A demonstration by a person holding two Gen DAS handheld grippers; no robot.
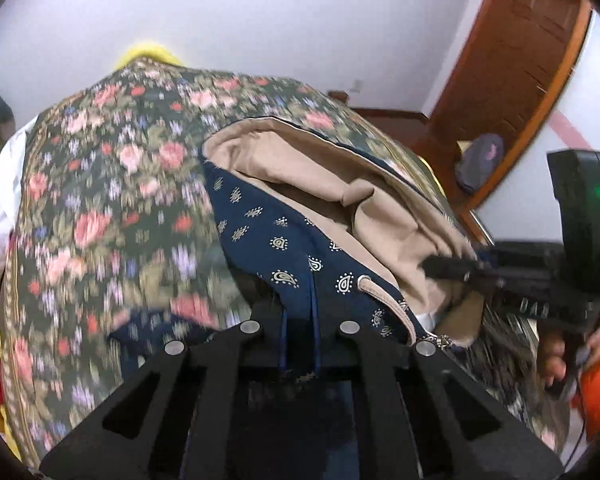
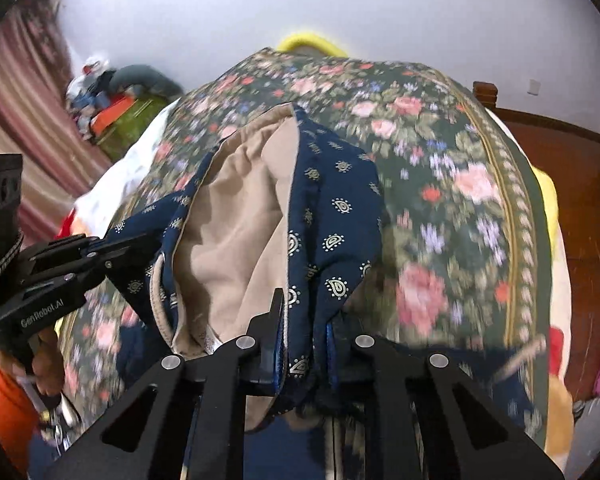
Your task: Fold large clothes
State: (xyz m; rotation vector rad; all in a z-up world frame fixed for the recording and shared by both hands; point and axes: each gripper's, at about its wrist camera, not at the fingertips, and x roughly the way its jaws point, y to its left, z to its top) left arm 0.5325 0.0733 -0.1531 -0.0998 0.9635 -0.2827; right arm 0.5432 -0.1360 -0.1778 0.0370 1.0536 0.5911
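A navy garment with small paisley print [image 1: 284,240] and a beige lining [image 1: 300,160] is held up over a bed. My left gripper [image 1: 300,320] is shut on a navy edge of it. My right gripper [image 2: 304,340] is shut on another navy edge [image 2: 332,216], with the beige lining [image 2: 236,216] opening to its left. In the left wrist view the right gripper [image 1: 456,268] reaches into the cloth from the right. In the right wrist view the left gripper [image 2: 140,240] pinches the cloth at the left.
A dark floral bedspread [image 1: 100,200] [image 2: 440,200] covers the bed under the garment. A wooden door [image 1: 520,60] and headboard stand at the right. Piled clothes [image 2: 112,92] lie at the far left by a striped curtain [image 2: 24,120].
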